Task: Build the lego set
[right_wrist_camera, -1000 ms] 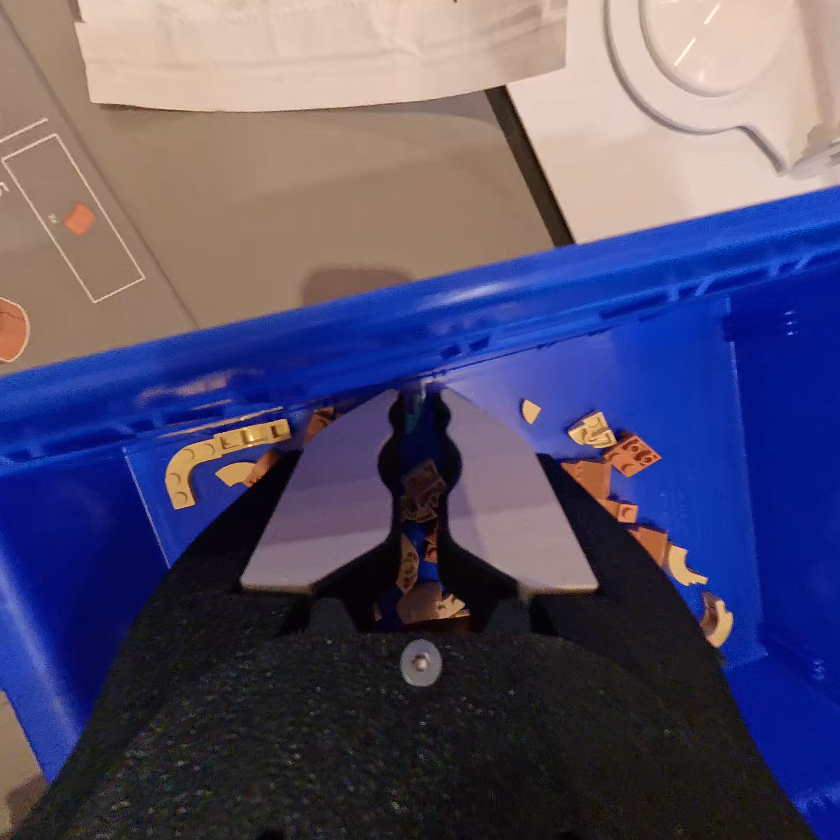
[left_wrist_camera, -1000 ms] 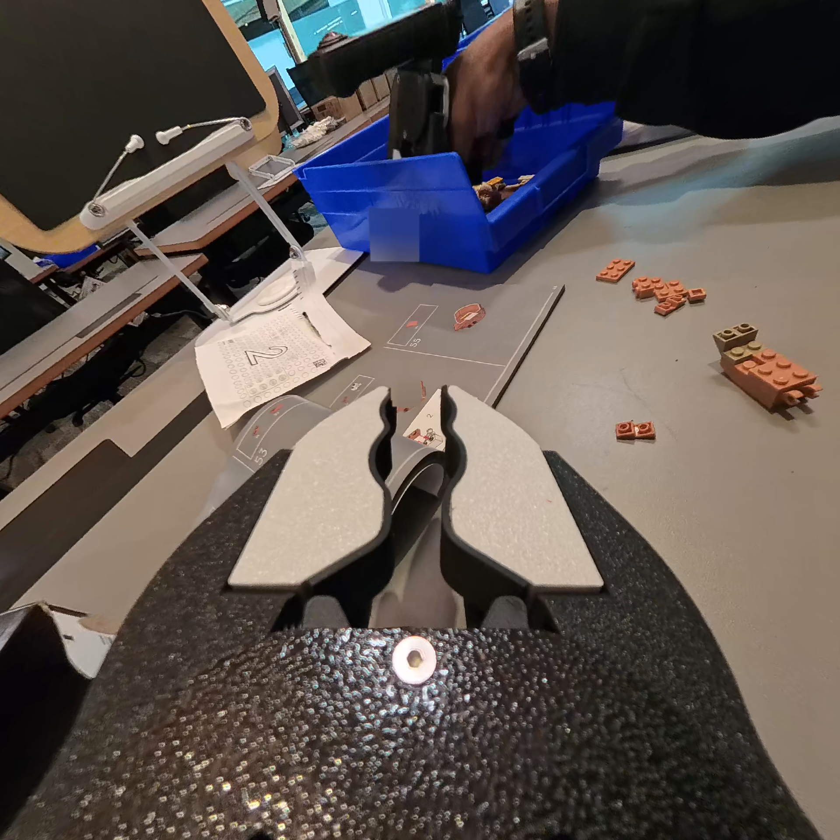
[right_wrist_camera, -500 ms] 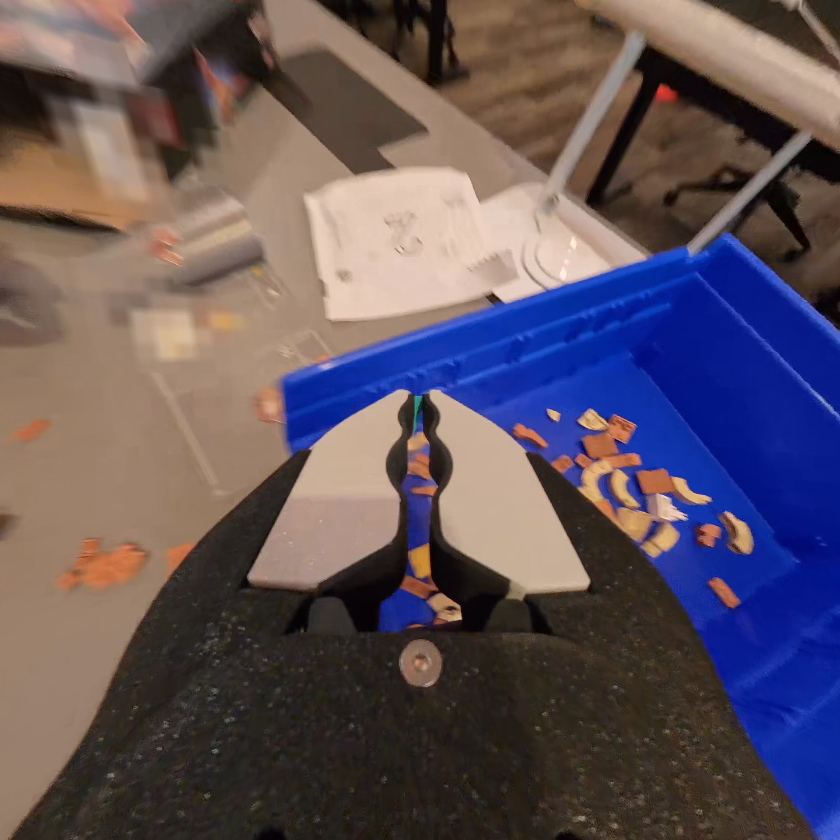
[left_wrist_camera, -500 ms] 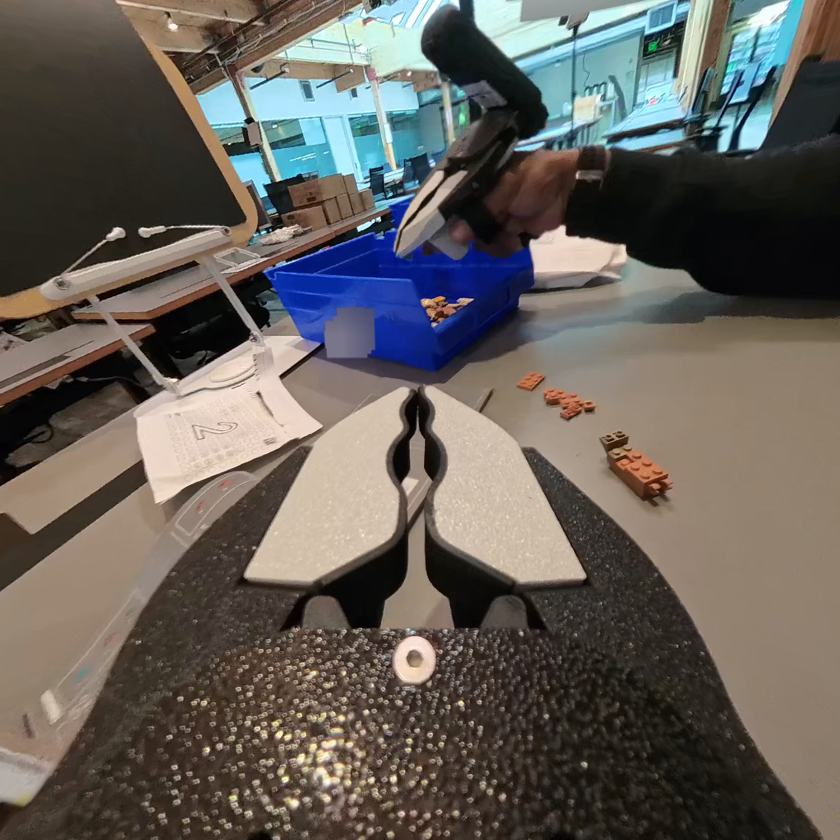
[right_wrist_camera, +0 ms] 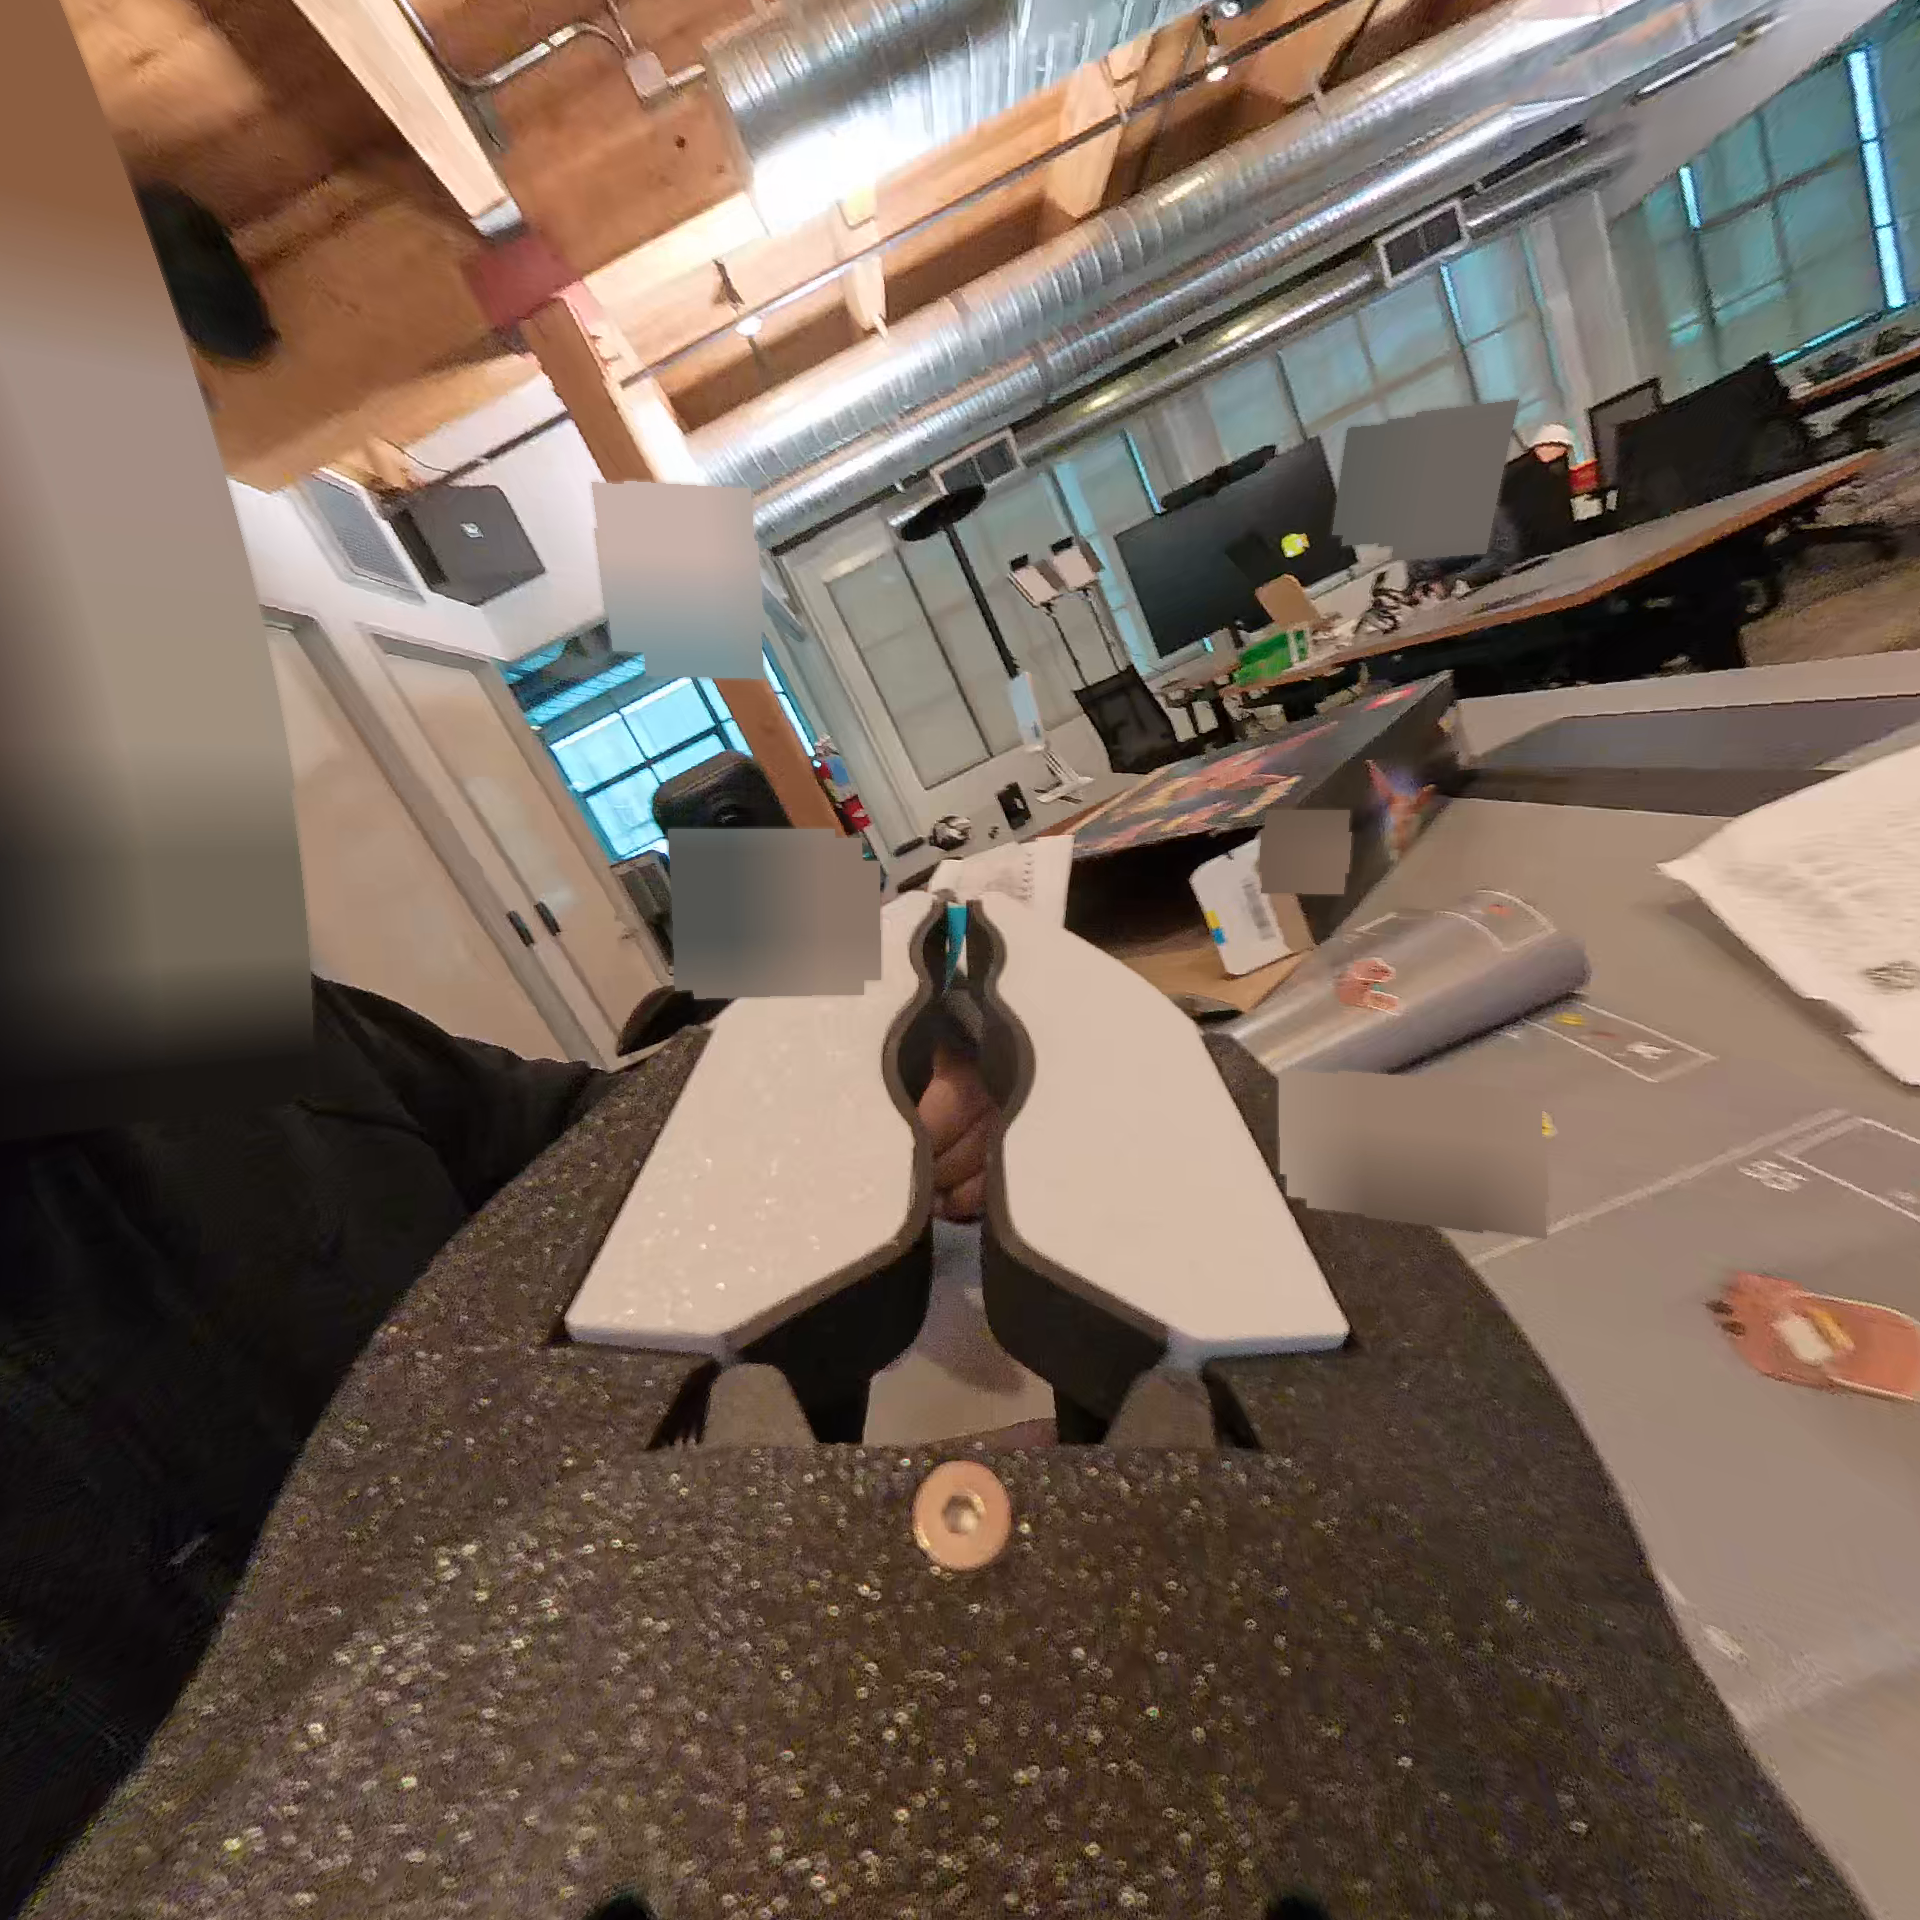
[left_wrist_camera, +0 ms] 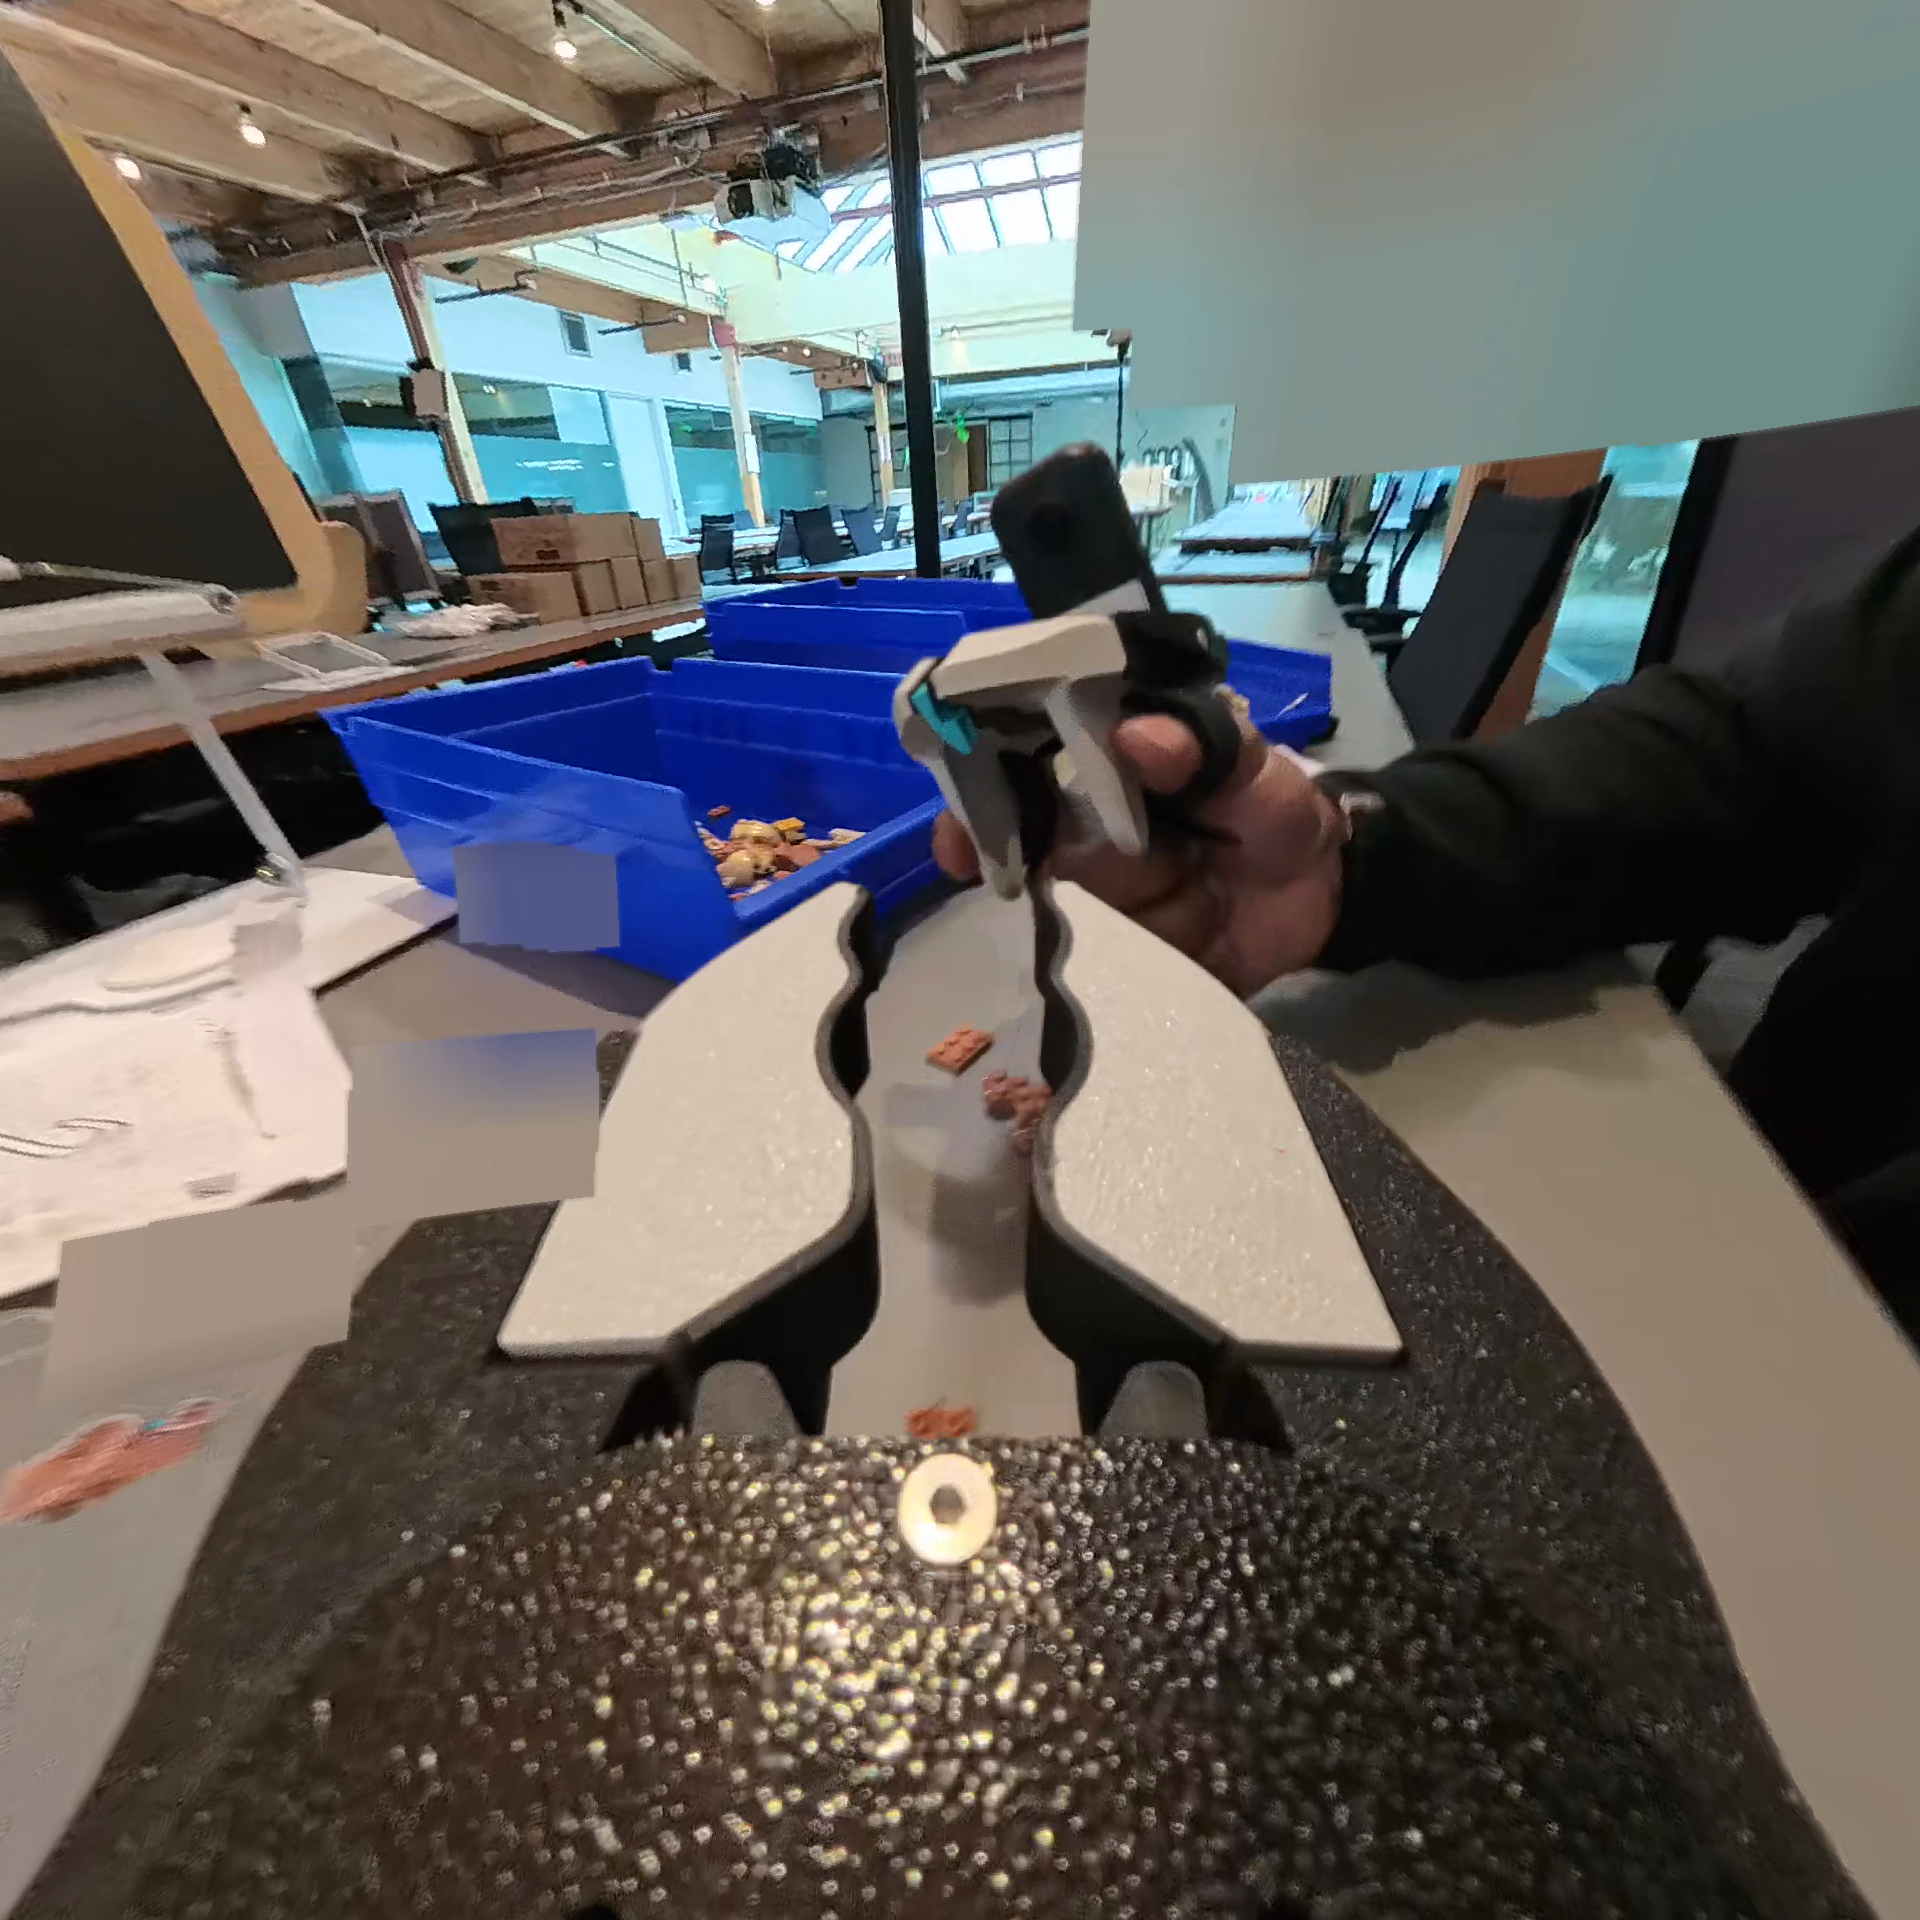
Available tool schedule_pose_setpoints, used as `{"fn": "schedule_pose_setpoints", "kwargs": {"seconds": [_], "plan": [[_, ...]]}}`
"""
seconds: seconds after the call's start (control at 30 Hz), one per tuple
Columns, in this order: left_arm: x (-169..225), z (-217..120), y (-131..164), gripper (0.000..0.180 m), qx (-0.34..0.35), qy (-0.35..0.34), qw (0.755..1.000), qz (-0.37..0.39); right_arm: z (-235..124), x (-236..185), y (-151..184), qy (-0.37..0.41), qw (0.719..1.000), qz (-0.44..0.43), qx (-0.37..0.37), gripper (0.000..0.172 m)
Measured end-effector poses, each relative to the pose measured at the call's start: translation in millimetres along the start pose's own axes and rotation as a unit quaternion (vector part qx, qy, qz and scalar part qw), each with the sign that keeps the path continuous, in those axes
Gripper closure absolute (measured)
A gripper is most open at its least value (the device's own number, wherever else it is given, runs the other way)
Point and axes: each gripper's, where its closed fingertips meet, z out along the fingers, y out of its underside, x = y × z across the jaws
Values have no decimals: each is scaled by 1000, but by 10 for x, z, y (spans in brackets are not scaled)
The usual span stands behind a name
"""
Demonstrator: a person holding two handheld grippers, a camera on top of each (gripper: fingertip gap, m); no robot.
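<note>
My right gripper [right_wrist_camera: 961, 920] is shut on a small thin teal piece [right_wrist_camera: 954, 940], pinched at its fingertips. In the left wrist view the right gripper [left_wrist_camera: 1023, 748] hangs in a person's hand just beyond my left fingertips, with the teal piece [left_wrist_camera: 941, 727] in its tips. My left gripper [left_wrist_camera: 954, 914] is open with nothing between its pads, above the grey table [left_wrist_camera: 1507, 1195]. Small brown plates [left_wrist_camera: 961, 1047] lie on the table under its gap. My left gripper's white fingers [right_wrist_camera: 1023, 873] show right behind the teal piece in the right wrist view.
A blue bin [left_wrist_camera: 582, 790] with tan and brown pieces stands behind and to the left, with more blue bins behind it. White paper sheets [left_wrist_camera: 156, 1070] lie at the left. A rolled grey mat [right_wrist_camera: 1455, 987], a dark box [right_wrist_camera: 1351, 790] and a brown flat piece [right_wrist_camera: 1808, 1340] are to the right. Some 5 cm of space lies between my two pairs of fingers.
My right gripper rose out of the blue bin with the teal piece and swung toward my left gripper. My left gripper lifted, its jaws closed, then opened again.
</note>
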Motion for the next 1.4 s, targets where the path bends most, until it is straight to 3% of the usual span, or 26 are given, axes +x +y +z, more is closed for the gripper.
{"fn": "schedule_pose_setpoints", "kwargs": {"seconds": [0.33,0.5,0.6,0.7,0.83,1.0,1.23,1.4], "plan": [[179,64,-93,158,54,99,978,-177,245,-247,266,-55,997,-55,-26,169],[196,63,-12,162,41,108,981,-159,254,-241,362,-56,995,-68,-45,169],[213,64,5,174,35,109,983,-144,249,-236,413,-57,994,-78,-58,169],[185,49,44,176,19,90,992,-87,255,-220,440,-39,992,-96,-73,168],[-15,43,216,176,-61,-18,995,81,221,-85,463,26,982,-150,-113,161],[-249,-11,354,176,-159,-135,933,293,199,74,542,116,959,-194,-170,159],[-345,-54,349,176,-194,-185,881,390,220,136,651,155,957,-152,-191,147],[-309,-30,382,176,-206,-183,859,432,209,182,653,171,959,-125,-188,145]]}}
